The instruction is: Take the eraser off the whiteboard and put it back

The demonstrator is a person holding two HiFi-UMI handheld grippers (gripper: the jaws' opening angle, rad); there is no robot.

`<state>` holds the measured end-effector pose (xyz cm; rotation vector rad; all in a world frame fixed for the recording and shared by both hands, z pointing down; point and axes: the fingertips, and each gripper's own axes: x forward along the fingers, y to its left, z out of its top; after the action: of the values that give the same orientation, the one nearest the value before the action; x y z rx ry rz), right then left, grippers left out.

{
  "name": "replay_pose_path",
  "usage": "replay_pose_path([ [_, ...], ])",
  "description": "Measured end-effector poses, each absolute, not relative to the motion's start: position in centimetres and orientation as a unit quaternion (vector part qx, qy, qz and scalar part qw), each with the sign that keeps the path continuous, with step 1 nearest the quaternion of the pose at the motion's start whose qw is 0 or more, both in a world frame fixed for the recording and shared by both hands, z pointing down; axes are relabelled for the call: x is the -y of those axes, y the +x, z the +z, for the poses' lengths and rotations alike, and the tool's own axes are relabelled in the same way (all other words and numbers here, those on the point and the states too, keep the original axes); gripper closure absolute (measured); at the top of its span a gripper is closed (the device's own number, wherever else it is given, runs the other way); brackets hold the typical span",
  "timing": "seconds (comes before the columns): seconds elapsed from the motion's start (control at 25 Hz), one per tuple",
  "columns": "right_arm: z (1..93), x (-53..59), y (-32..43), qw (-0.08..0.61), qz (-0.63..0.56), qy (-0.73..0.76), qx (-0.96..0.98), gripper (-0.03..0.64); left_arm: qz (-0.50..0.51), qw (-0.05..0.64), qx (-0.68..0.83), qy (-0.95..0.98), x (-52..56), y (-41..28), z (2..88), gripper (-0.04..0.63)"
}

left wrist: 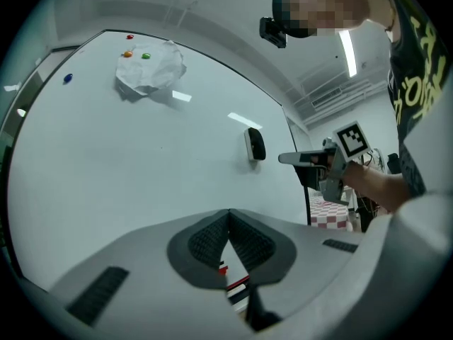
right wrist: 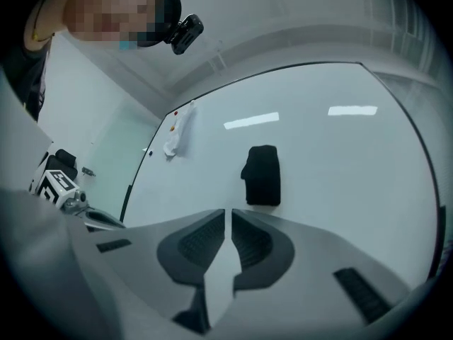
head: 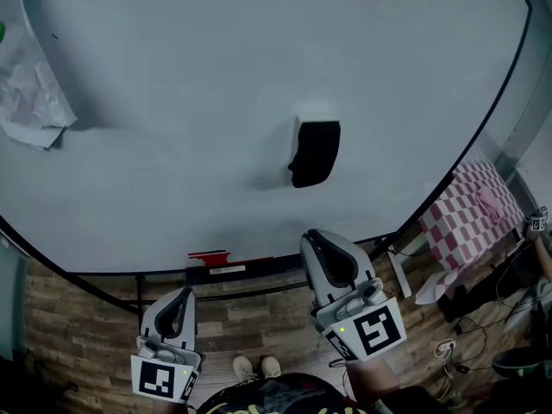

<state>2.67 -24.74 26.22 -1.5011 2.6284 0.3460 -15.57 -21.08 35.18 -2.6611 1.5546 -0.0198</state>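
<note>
On whiteboard (head: 216,76), black eraser (head: 316,153), left tongs (head: 186,292) and right tongs (head: 312,235) pressed together, empty

Dim, blue-grey indoor pictures with heavy fisheye bending.
A ceiling light (left wrist: 347,52) shines at 1 o'clock in the left gripper view. White bars of glare lie on the whiteboard (right wrist: 340,176) near 12 o'clock in the right gripper view. In the head view the eraser (head: 316,153) casts a soft shadow toward 8 o'clock. Both gripper views darken and curve at the rims.
</note>
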Motion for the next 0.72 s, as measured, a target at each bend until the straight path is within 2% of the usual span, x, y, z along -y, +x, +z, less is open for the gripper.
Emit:
replay_pose_path([
  [0.08,24.7,25.2,3.1,0.050,0.130,-0.498,-0.856,0.590,-0.006,0.030,-0.506,-0.862,20.9,-15.8,35.2,0.589],
  [0.16,23.5,25.7,3.3,0.049,0.144,-0.505,-0.850,0.498,-0.005,0.032,-0.508,-0.861,20.7,-16.1,35.0,0.589],
  [0.36,20.7,27.2,3.8,0.061,0.162,-0.526,-0.832,0.414,-0.006,0.035,-0.510,-0.859,20.7,-16.4,35.0,0.589],
  [0.72,19.2,30.2,3.7,0.056,0.168,-0.556,-0.812,0.359,-0.006,0.029,-0.519,-0.854,20.7,-16.8,35.3,0.589],
])
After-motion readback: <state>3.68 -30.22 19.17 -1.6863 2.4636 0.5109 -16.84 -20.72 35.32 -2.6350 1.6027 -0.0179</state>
